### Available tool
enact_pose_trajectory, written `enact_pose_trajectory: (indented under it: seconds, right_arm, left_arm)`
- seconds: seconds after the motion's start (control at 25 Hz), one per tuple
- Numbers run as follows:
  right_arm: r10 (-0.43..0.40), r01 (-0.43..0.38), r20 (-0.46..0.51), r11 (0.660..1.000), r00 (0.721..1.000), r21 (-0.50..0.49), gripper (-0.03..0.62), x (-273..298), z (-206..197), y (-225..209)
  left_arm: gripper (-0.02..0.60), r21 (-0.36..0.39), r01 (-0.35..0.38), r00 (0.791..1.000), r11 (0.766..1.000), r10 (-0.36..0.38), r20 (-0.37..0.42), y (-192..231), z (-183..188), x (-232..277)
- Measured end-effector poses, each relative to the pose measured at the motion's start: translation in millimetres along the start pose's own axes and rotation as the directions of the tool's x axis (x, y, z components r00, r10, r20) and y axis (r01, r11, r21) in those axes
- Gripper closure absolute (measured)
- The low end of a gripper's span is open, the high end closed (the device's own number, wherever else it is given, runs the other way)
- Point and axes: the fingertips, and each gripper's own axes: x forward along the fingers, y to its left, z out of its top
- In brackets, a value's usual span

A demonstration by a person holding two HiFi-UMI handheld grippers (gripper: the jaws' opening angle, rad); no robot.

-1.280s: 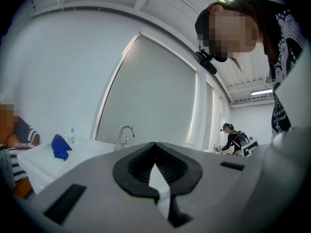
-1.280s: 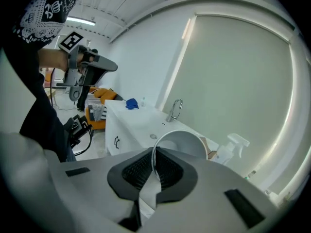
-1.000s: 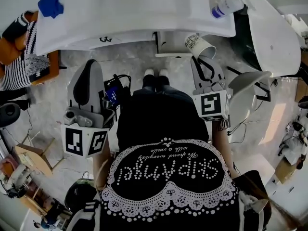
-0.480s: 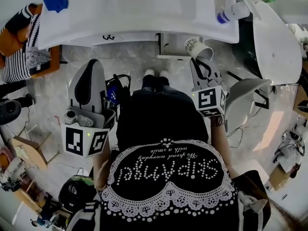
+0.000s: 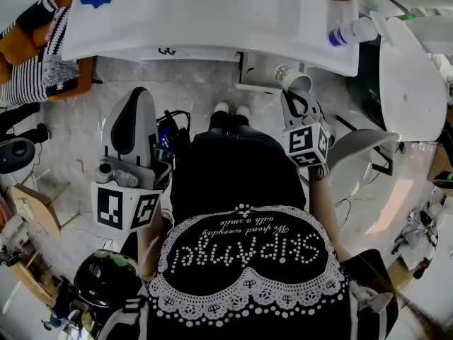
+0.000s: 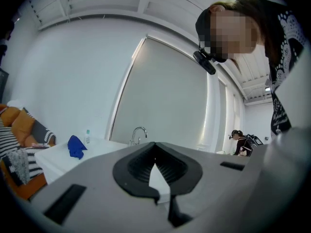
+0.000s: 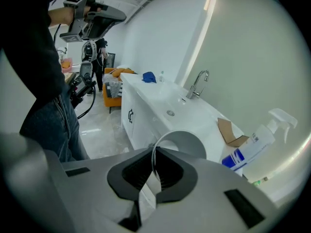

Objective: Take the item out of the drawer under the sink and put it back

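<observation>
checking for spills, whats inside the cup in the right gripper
Only bare inner wall of the cup shows; the rest is hidden behind the fingers of the right gripper.

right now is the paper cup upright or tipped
Tipped: the paper cup hangs sideways, rim pinched in the right gripper, mouth facing that gripper's camera.

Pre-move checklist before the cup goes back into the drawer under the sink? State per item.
1. Right gripper shut on the paper cup at its rim: ok.
2. Cup empty inside: ok.
3. Left gripper shut, nothing in it, held clear of the drawer: ok.
4. Drawer pulled out below the sink edge: ok, as far as the head view shows.
5. Free room inside the drawer: cannot tell.
6. Spray bottle on the counter, apart from the cup: ok.
</observation>
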Motion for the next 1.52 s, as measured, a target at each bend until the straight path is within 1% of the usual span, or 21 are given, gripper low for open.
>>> enact_pose_trajectory:
  seconds: [0.4,0.64,0.96,1.24,1.52]
  right_arm:
    - [0.099,-0.102,-0.046,0.994,0.994,-0.05,0.569,34,-17,4]
    - [0.137,-0.142,-0.066,0.987,0.988,-0.073,0.569,48,-22,5]
    - [0.187,-0.197,-0.116,0.976,0.976,-0.089,0.569,71,-42,4]
    - [0.234,-0.252,-0.164,0.963,0.958,-0.099,0.569,94,-60,6]
    - [0.274,-0.299,-0.197,0.948,0.941,-0.108,0.569,110,-77,12]
  left_arm:
    - [0.577,0.011,-0.104,0.995,0.995,0.104,0.009,9,3,-14]
    - [0.577,0.023,-0.142,0.99,0.99,0.142,0.006,11,4,-17]
    - [0.577,0.015,-0.157,0.988,0.987,0.157,-0.006,6,1,-7]
    - [0.577,0.002,-0.149,0.989,0.989,0.149,-0.022,-4,-1,7]
    - [0.577,0.002,-0.166,0.986,0.986,0.166,-0.033,-9,-4,12]
